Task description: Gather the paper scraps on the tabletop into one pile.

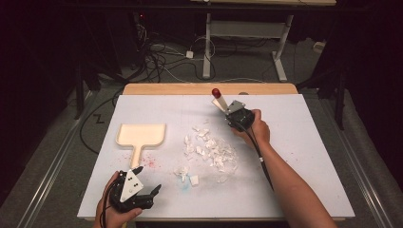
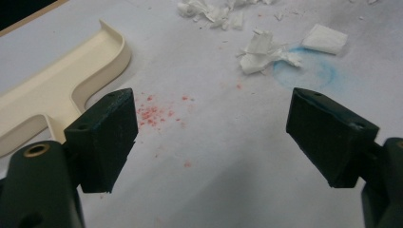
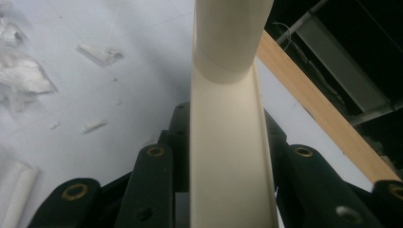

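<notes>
Overhead, the right gripper (image 1: 228,110) pinches a smooth cream brush handle (image 1: 219,103) with a red tip, its fingers clamped, beyond the crumpled white paper scraps (image 1: 211,151). Left gripper (image 1: 145,183) fingers gape, holding nothing, by the flat cream plastic dustpan (image 1: 141,134) on the white surface (image 1: 294,156).

The left hand (image 1: 114,204) sits at the table's seven o'clock edge, its forearm barely in from the bottom. The left gripper (image 1: 147,183) points toward two o'clock, jaws spread wide with nothing between them. The right forearm runs up from five o'clock toward eleven, the right hand (image 1: 256,129) wrapped round the right gripper (image 1: 227,108), whose jaws are clamped on a brush (image 3: 228,142).
</notes>
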Tool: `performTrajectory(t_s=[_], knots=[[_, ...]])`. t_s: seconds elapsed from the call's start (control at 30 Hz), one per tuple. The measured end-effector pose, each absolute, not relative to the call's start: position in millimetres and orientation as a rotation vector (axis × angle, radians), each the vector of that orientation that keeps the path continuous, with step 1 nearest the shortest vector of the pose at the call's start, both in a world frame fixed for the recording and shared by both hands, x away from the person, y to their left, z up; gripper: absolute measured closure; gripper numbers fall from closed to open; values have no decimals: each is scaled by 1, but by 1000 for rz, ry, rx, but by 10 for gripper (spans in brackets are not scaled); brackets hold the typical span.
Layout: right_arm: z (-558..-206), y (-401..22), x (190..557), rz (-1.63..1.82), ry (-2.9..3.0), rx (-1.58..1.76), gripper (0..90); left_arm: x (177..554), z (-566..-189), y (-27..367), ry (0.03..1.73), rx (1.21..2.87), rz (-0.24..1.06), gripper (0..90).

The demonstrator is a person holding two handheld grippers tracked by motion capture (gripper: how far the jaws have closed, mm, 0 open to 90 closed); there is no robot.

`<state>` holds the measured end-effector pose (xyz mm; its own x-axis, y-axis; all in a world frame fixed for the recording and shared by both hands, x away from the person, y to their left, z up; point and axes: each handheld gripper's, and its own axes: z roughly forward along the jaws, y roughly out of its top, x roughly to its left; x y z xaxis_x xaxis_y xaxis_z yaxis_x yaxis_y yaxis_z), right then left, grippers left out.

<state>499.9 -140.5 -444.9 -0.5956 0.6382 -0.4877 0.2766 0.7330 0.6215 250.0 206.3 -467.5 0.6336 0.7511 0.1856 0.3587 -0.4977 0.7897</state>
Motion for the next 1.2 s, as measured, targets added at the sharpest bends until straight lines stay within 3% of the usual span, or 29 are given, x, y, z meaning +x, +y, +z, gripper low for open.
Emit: performTrajectory(t_s=[0.33,0.73,0.93,1.2], knots=[[-444,-124,469,871,2358,528,680,250,-468,206,860,2123,671,168],[-428,-141,378,872,2454,145,681,251,-467,206,854,2128,670,168],[-413,-146,385,926,2375,189,681,253,-467,203,843,2132,670,168],[-415,-131,428,902,2331,301,681,256,-467,204,841,2130,659,168]])
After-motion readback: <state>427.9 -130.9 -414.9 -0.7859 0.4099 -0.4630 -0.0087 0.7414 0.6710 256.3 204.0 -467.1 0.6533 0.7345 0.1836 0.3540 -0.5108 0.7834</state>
